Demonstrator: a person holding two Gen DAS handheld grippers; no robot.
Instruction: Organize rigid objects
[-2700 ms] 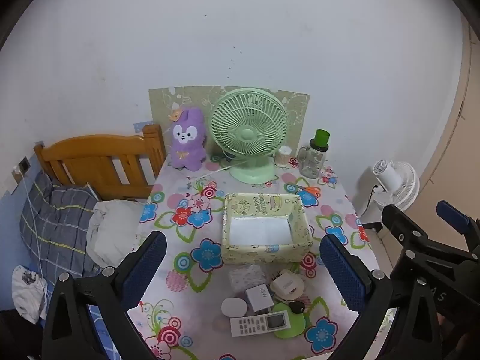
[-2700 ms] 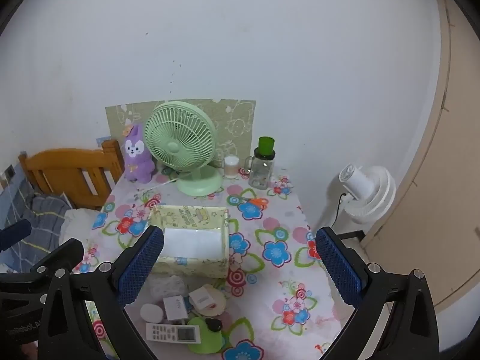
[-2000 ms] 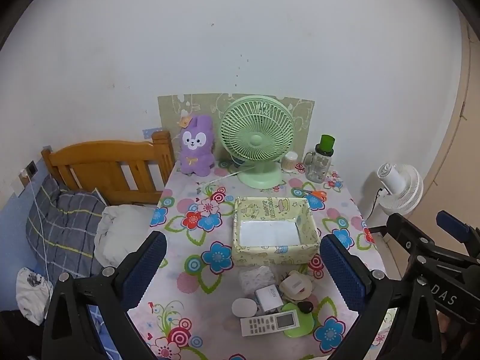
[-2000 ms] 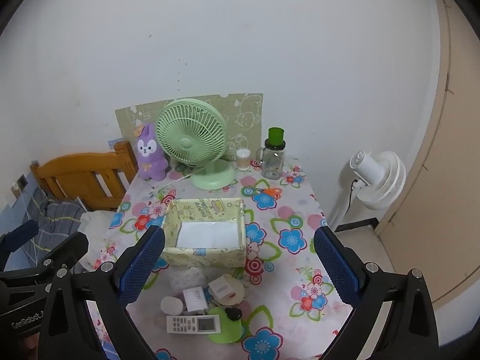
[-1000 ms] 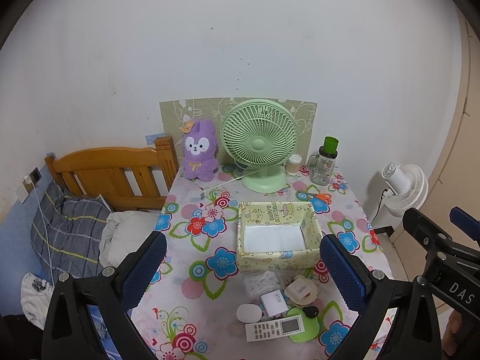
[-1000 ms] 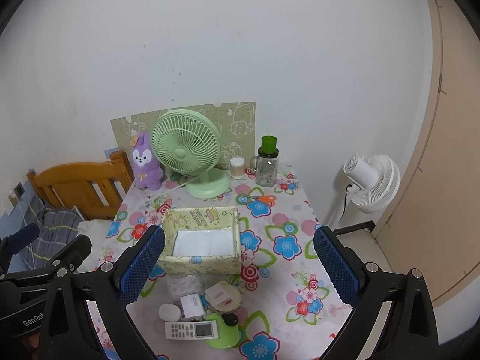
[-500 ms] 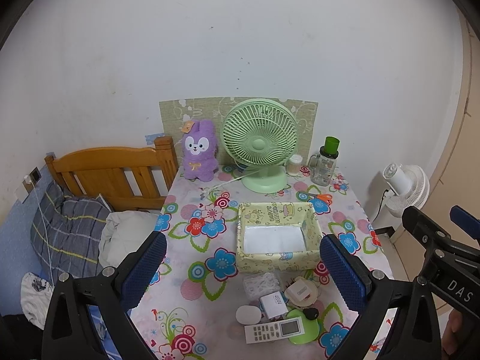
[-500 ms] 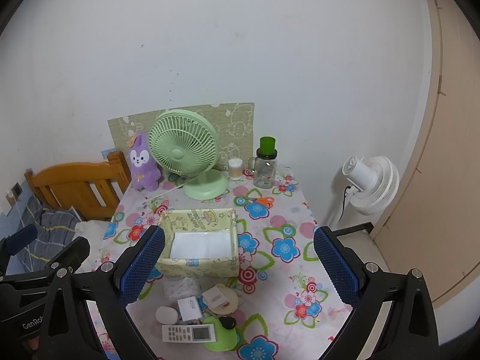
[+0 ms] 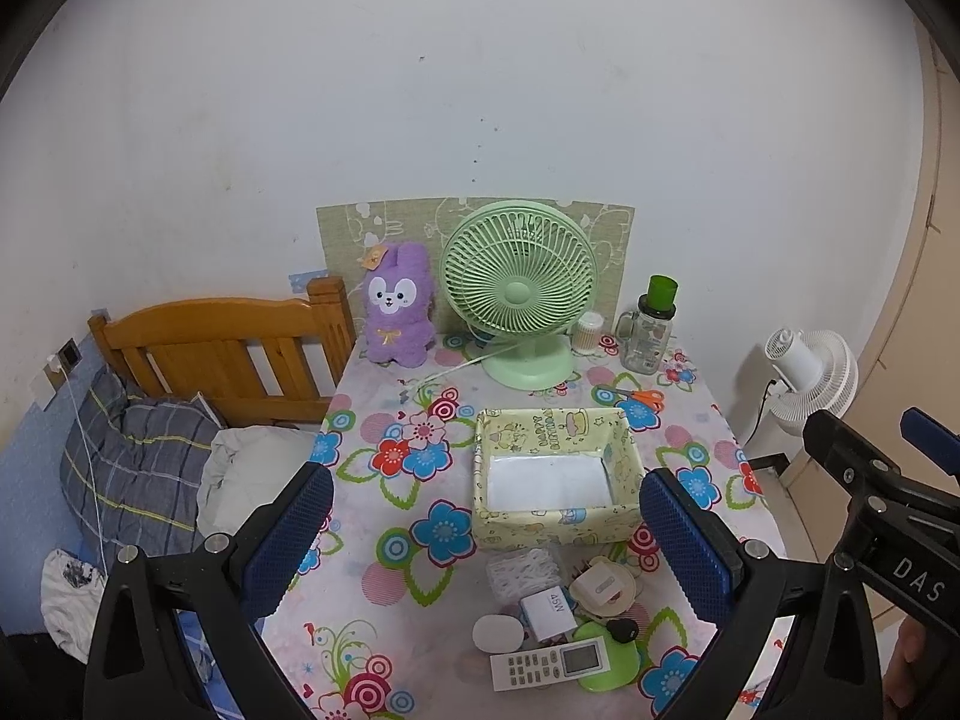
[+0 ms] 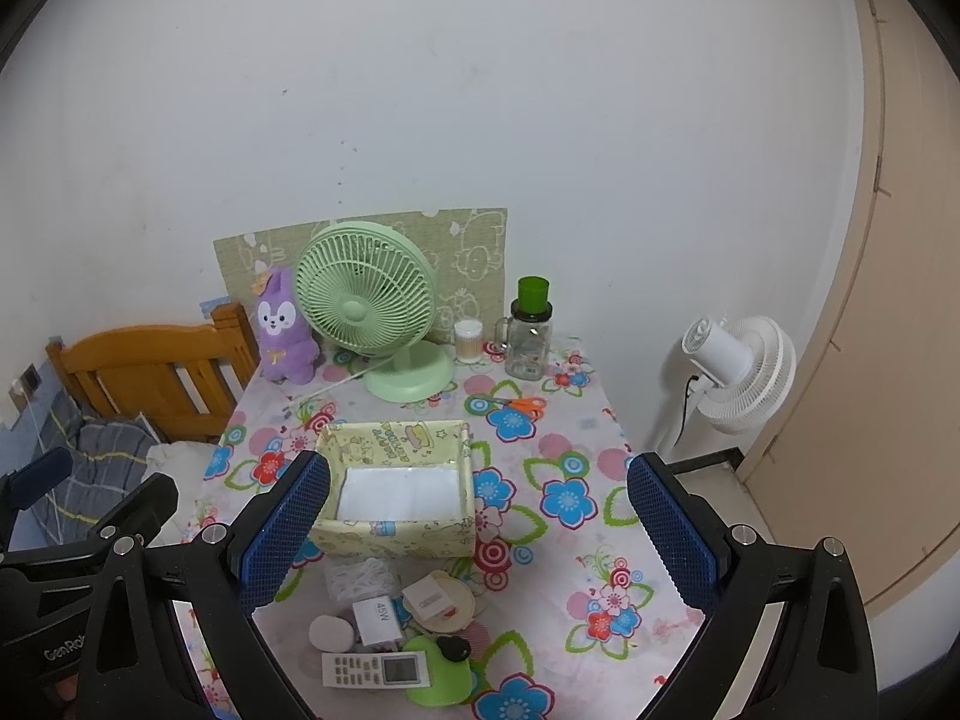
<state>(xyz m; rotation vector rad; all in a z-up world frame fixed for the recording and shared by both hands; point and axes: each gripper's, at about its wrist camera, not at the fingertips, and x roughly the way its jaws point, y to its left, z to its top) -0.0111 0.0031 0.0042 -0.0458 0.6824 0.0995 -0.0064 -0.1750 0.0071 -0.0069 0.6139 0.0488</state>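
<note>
Right wrist view: right hand-held gripper [image 10: 477, 534] wide open, empty, as is left hand-held gripper [image 9: 486, 540]. Remote control [image 10: 376, 669] lies below-left of centre, long axis crosswise, before the box [image 10: 396, 534].

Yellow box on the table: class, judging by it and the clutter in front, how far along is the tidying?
Done: nothing visible. The box shows only a white liner. In hand: nothing; the left gripper and right gripper are open above the table. Left: the remote, the charger, the white puck and the rest of the pile lie loose in front of the box.
</note>
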